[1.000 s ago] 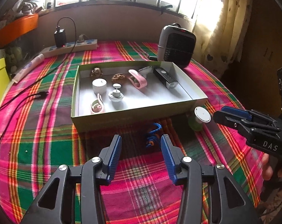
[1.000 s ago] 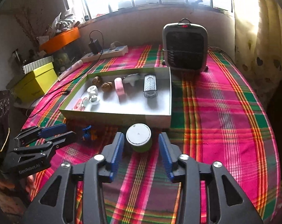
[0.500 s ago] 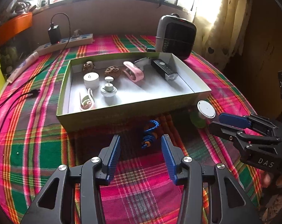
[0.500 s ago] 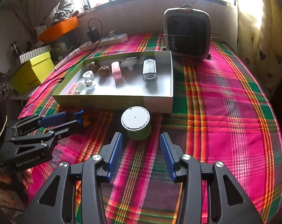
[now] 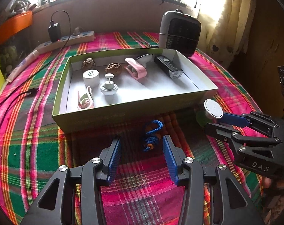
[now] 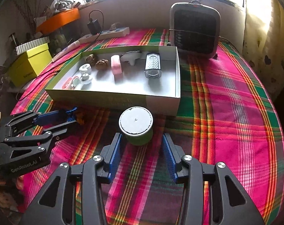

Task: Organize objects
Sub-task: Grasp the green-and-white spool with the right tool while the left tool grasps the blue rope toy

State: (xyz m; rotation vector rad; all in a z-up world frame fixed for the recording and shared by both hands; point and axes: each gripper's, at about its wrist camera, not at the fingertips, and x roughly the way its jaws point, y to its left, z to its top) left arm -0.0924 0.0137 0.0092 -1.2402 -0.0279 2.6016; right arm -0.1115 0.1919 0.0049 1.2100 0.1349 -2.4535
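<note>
A green jar with a white lid [image 6: 136,120] stands on the plaid cloth in front of the shallow green box [image 6: 112,98]. My right gripper [image 6: 142,137] is open, its blue pads on either side of the jar's base and not touching it. A blue braided cord [image 5: 151,134] with orange beads lies on the cloth before the box [image 5: 123,111]. My left gripper [image 5: 141,140] is open, and the cord's near end lies between its fingertips, untouched. In the left wrist view the right gripper [image 5: 213,121] flanks the jar [image 5: 213,108]. In the right wrist view the left gripper [image 6: 71,117] partly hides the cord [image 6: 72,110].
The box holds a white pot [image 5: 91,77], a pink clip [image 5: 135,68], a black bike light [image 5: 167,65] and several small items. A heater [image 6: 195,30] stands behind it, a power strip [image 5: 66,40] at the back left and a yellow box [image 6: 29,63] at the left edge.
My right gripper has come down and forward, so the jar now sits at its fingertips. The left gripper has hardly moved. Both keep the same opening.
</note>
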